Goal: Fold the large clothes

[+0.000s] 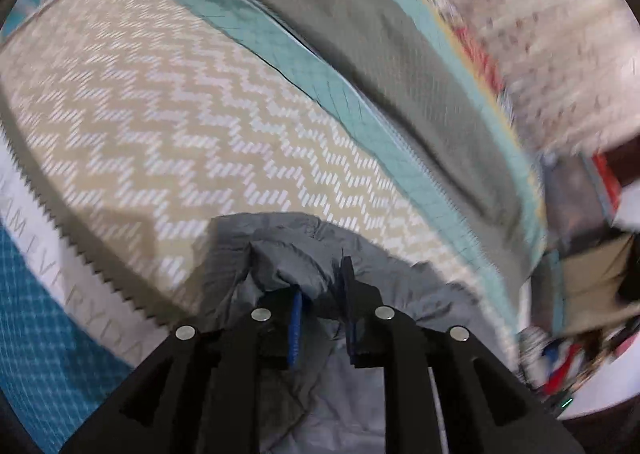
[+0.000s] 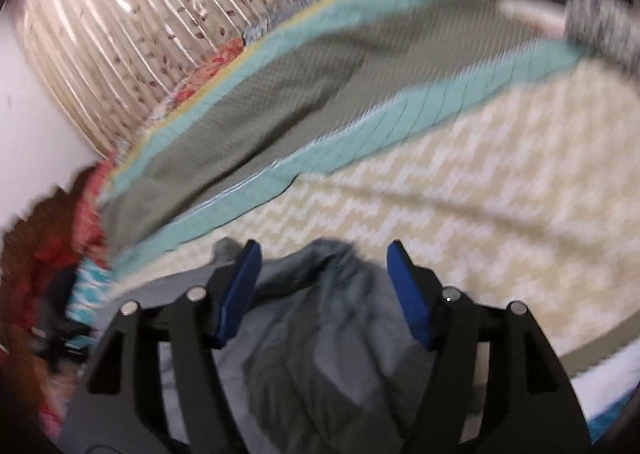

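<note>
A grey garment lies bunched on a bedspread with a beige and white zigzag pattern. My left gripper is shut on a fold of the grey garment, which bulges between its blue pads. In the right wrist view the same grey garment lies crumpled between and under the fingers of my right gripper. That gripper is open, its blue pads wide apart, with cloth between them but not clamped. Both views are blurred by motion.
The bedspread has teal and grey bands along its far side and lettering at the left edge. A floral curtain hangs beyond the bed. Colourful clutter lies off the bed's right end.
</note>
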`<state>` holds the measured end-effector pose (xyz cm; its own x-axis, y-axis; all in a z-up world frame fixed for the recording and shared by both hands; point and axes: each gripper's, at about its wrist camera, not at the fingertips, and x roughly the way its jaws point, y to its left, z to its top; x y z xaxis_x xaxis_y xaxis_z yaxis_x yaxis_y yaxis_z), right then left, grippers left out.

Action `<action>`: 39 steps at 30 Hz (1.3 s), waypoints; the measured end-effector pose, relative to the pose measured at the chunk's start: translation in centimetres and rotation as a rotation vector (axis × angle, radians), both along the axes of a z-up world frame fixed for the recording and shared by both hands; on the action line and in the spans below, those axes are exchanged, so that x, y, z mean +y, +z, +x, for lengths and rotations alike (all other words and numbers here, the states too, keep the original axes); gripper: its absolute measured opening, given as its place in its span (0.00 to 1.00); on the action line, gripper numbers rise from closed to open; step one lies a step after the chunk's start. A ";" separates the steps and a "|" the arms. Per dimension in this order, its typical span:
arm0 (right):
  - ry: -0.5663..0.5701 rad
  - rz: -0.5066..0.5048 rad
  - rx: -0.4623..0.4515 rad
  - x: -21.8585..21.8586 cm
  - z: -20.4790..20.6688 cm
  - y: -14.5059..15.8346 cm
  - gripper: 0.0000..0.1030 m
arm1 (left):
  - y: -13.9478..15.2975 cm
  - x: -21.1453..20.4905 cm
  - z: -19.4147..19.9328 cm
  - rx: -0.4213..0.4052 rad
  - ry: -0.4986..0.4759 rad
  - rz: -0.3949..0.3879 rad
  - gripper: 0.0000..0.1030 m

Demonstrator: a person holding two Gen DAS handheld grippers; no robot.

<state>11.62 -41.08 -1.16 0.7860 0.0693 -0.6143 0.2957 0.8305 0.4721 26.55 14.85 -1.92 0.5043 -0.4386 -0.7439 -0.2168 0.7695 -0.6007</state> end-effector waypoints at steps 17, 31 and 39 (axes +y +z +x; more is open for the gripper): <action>0.259 -0.403 0.141 14.3 6.4 -4.7 0.60 | 6.5 0.7 3.4 -0.061 0.008 0.087 0.00; 0.155 -0.328 -0.060 10.5 2.4 0.6 0.61 | -0.7 -16.3 1.5 -0.128 -0.367 0.497 0.00; 0.076 -0.259 0.058 6.3 5.8 -5.4 0.61 | -4.9 -17.2 1.3 -0.219 -0.365 0.595 0.00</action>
